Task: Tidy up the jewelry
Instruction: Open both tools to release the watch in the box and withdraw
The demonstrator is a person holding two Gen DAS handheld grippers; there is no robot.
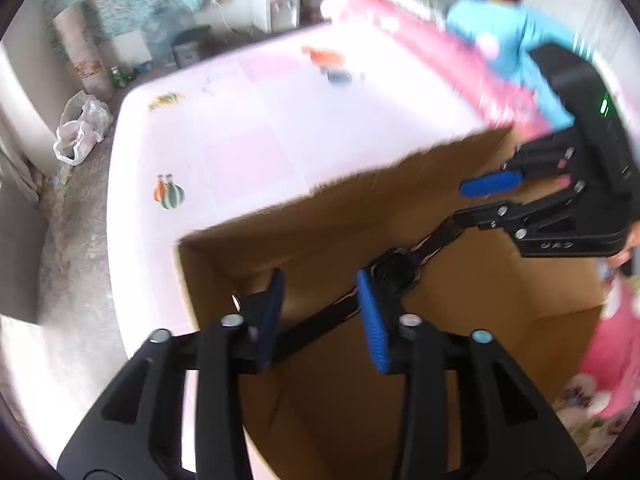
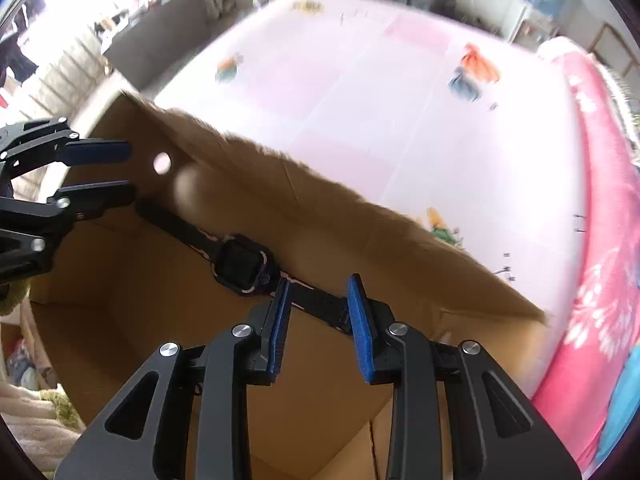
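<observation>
A black watch (image 2: 244, 266) with a long black strap hangs stretched over an open cardboard box (image 2: 320, 208). In the right wrist view one strap end lies in the gap of my right gripper (image 2: 320, 320), whose blue pads stand apart. The other end reaches my left gripper (image 2: 116, 174) at the left edge. From the left wrist, the strap (image 1: 332, 308) runs through the wide gap of my left gripper (image 1: 324, 320). It goes up past the watch body (image 1: 394, 266) to my right gripper (image 1: 476, 198). Both hang above the box (image 1: 440, 168).
The box stands on a pale pink and white mat (image 1: 280, 120) (image 2: 380, 100). A pink flowered blanket (image 2: 600, 240) lies along one side, and a person's blue sleeve (image 1: 500, 40) shows. A plastic bag (image 1: 80, 128) sits on the floor.
</observation>
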